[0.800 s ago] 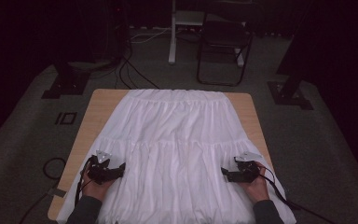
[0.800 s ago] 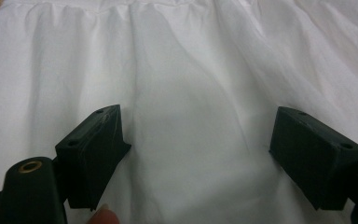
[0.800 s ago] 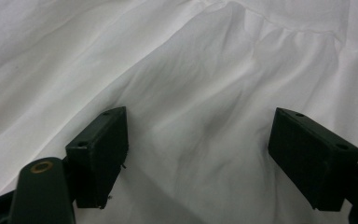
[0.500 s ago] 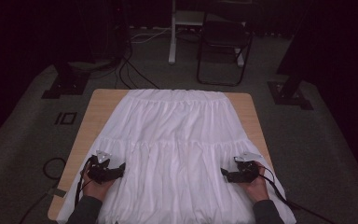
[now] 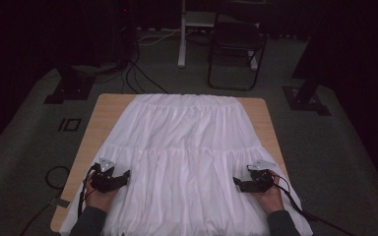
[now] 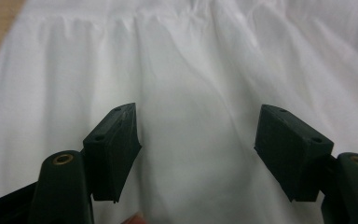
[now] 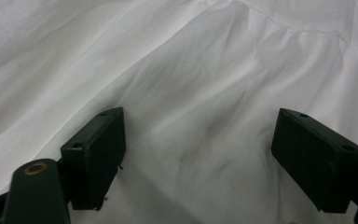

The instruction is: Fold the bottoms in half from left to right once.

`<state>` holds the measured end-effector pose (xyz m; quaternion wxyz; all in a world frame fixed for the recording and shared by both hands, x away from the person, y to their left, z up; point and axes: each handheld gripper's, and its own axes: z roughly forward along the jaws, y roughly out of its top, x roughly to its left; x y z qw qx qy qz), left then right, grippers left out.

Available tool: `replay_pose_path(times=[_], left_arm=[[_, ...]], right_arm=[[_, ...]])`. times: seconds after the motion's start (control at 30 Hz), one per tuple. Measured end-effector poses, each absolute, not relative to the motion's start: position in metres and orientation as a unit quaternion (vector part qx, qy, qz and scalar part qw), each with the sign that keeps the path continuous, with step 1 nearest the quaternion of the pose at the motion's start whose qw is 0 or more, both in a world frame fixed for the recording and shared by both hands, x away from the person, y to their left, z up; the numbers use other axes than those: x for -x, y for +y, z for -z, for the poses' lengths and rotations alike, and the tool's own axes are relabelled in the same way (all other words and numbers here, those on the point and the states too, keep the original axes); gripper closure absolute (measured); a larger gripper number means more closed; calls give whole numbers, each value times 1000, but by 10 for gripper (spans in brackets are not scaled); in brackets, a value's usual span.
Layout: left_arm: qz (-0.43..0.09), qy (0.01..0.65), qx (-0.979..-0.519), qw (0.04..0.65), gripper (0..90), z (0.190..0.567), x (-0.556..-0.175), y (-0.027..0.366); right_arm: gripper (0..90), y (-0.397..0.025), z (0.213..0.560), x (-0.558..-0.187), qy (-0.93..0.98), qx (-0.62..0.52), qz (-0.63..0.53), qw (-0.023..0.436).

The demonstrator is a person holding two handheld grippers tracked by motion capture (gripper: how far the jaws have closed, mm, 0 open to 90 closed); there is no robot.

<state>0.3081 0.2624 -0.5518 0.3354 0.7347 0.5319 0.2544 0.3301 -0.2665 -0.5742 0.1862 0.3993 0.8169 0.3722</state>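
A dark carpeted floor (image 5: 24, 147) is taking up most of the high view, with a black chair (image 5: 236, 49) and cables (image 5: 142, 73) sitting along the upper part of the frame. In the middle of the frame a wooden table (image 5: 103, 110) is standing, its bare top showing as light strips at the left and right edges of the cloth.

A white tiered skirt (image 5: 187, 147) is lying flat over nearly the whole table, its narrow waistband lying toward the upper centre of the frame and its wide hem spreading toward the bottom edge, where it is hanging past the table's near corners. A gathered seam is running across it about halfway down.

At the lower left of the high view, the person's left hand (image 5: 101, 196) is holding the left gripper (image 5: 123, 177) over the skirt's left side, pointing toward the middle of the frame. In the left gripper view its two black jaws are standing wide apart with white cloth between them and nothing clamped.

At the lower right, the right hand (image 5: 270, 194) is holding the right gripper (image 5: 237, 183) over the skirt's right side, pointing inward. In the right gripper view its jaws are likewise gaping wide over rumpled cloth, gripping nothing.
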Motion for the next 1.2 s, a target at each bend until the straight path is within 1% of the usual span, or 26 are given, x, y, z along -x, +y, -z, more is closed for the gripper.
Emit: replay_pose_path(times=[0.17, 0.33, 0.37, 0.4, 0.47, 0.57, 0.67, 0.8, 0.9, 1.0, 1.2], left_arm=[[-262, 540, -721, 347, 298, 543, -303, 275], [-274, 571, -691, 347, 286, 537, -294, 307], [-274, 571, -691, 347, 271, 537, -294, 307], [-279, 585, -684, 335, 271, 538, -291, 320], [-278, 599, -677, 326, 229, 542, -287, 332], [-273, 611, -672, 315, 199, 546, -280, 344], [-260, 618, -672, 313, 193, 552, -271, 351], [-252, 619, -679, 303, 185, 556, -262, 356], [-240, 625, -676, 308, 185, 560, -255, 360], [-239, 623, -677, 310, 184, 560, -252, 361], [-240, 594, -712, 288, 173, 560, -249, 341]], right_arm=[[170, -266, 574, -330, 817, -399, -372, 186], [170, -266, 574, -330, 817, -399, -372, 186], [170, -266, 574, -330, 817, -399, -372, 186], [170, -266, 574, -330, 817, -399, -372, 187], [170, -266, 574, -330, 817, -399, -372, 186], [170, -266, 574, -330, 817, -399, -373, 187], [170, -267, 574, -330, 817, -399, -372, 186], [170, -266, 574, -330, 817, -399, -372, 186], [170, -267, 574, -330, 817, -399, -372, 186], [170, -267, 574, -330, 817, -399, -372, 186], [170, -267, 574, -330, 817, -399, -372, 186]])
